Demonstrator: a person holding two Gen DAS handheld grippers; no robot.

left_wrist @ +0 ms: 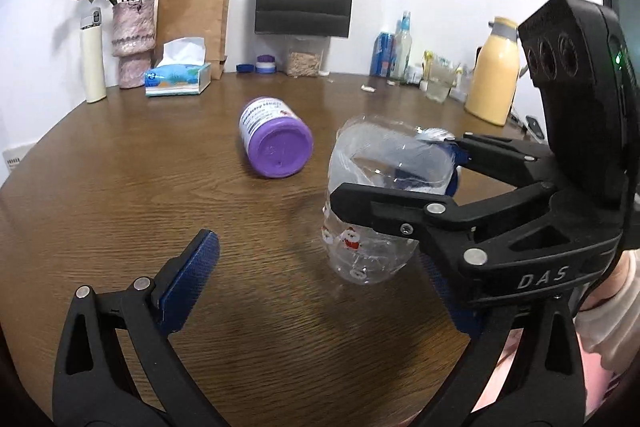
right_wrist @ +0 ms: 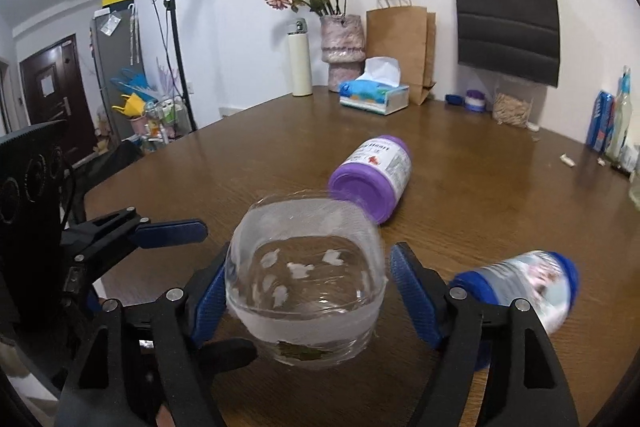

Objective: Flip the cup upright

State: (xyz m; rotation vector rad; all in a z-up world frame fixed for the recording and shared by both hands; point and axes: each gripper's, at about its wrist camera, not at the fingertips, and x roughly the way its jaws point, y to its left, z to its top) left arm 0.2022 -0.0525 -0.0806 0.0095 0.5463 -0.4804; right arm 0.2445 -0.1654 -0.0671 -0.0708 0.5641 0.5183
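The clear plastic cup (left_wrist: 370, 205) with small Santa prints stands mouth-up on the brown table (left_wrist: 120, 187). In the right wrist view the cup (right_wrist: 306, 279) sits between my right gripper's blue pads; the left pad touches it, and the right pad (right_wrist: 414, 299) stands a little off, so the right gripper (right_wrist: 304, 291) looks open around it. In the left wrist view the right gripper (left_wrist: 396, 179) reaches in from the right, one finger on each side of the cup. My left gripper (left_wrist: 320, 267) is open and empty, just left of the cup.
A purple-lidded jar (left_wrist: 276, 141) lies on its side behind the cup. A blue-lidded jar (right_wrist: 532, 291) lies to the right of my right gripper. A tissue box (left_wrist: 178, 79), vase (left_wrist: 132, 39), paper bags, bottles and a yellow flask (left_wrist: 494, 75) line the back edge.
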